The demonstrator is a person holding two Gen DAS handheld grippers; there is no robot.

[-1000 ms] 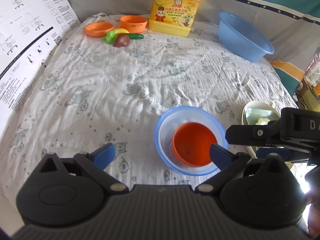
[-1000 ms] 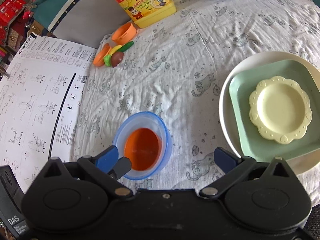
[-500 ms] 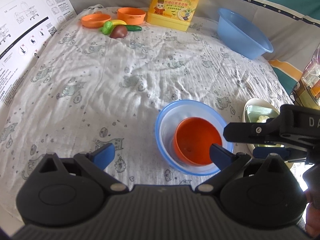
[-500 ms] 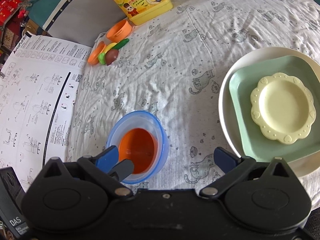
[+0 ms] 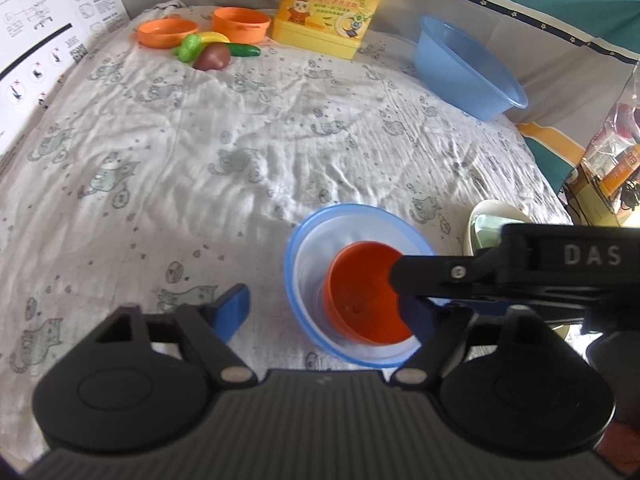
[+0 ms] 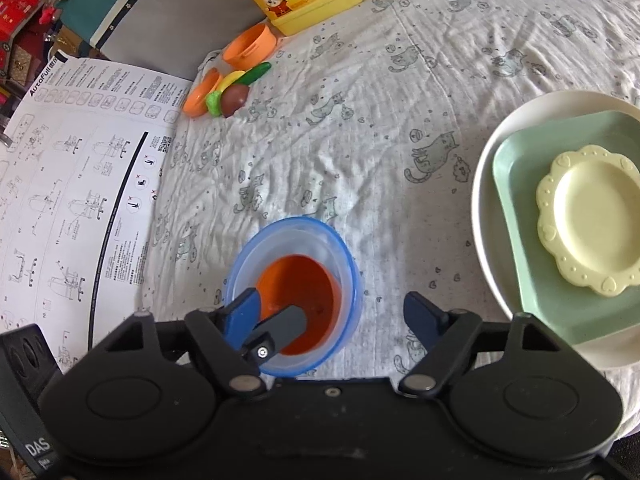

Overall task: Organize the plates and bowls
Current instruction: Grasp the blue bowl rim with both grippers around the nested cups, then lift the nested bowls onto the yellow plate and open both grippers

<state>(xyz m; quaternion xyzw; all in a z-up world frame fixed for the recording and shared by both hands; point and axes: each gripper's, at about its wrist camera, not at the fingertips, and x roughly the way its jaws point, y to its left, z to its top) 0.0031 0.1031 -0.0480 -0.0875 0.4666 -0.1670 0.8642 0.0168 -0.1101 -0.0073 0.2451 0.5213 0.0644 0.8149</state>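
The orange bowl (image 6: 298,304) sits inside the clear blue bowl (image 6: 344,256) on the white cloth (image 6: 360,128), to the left of the plate stack (image 6: 486,208). The left gripper (image 5: 326,310) and the right gripper (image 6: 332,314) both have just been closing. Each still stands fairly wide, with the nested bowls' rim between the fingers, but no pad presses on it. A detergent jug (image 5: 332,4) stands far behind.
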